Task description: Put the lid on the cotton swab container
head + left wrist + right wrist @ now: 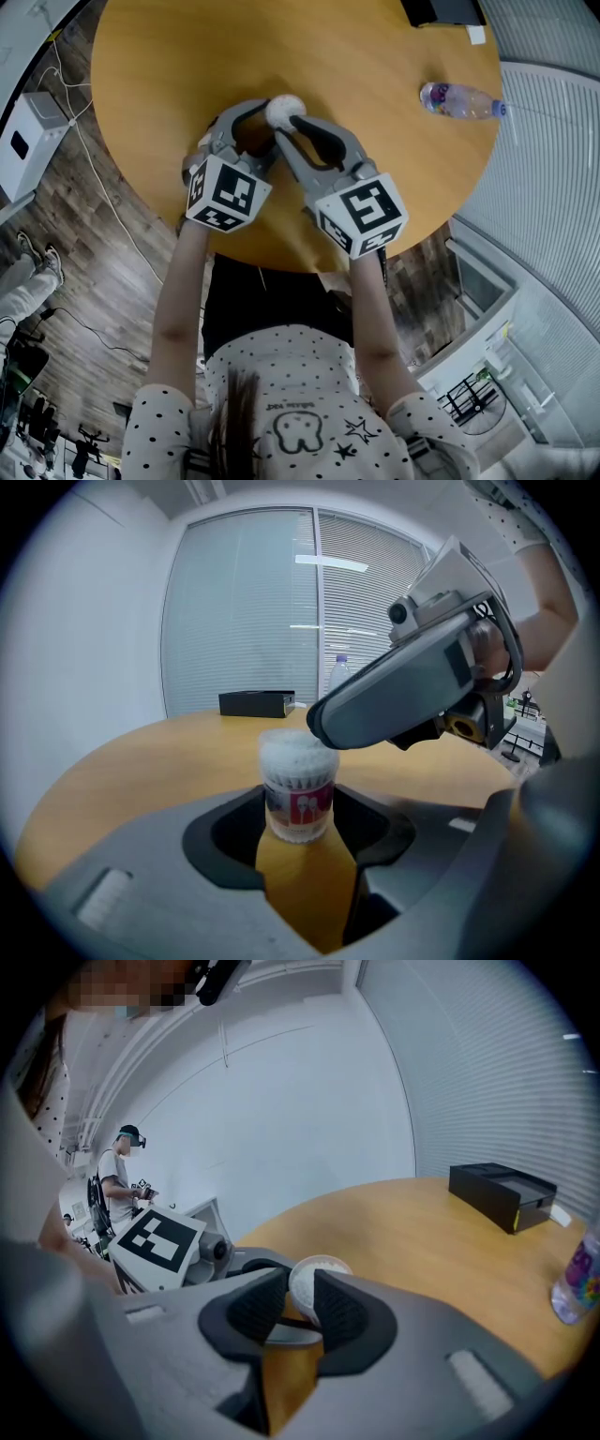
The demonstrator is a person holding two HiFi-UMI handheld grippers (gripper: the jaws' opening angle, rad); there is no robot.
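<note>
I'm holding the round white lid (315, 1274) over the clear cotton-swab container (298, 794).
Right gripper (300, 1294) is pinching lid; left gripper (300, 825) is clasping container.

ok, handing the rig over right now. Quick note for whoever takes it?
Left claw: shut on the cotton swab container, which stands upright on the table.
Right claw: shut on the lid, held at the container's top.
Done: both pieces are grasped and the lid is at the mouth.
Left: I can't tell whether the lid is fully seated. Press it down and check it, then open the right claw, then the left.
</note>
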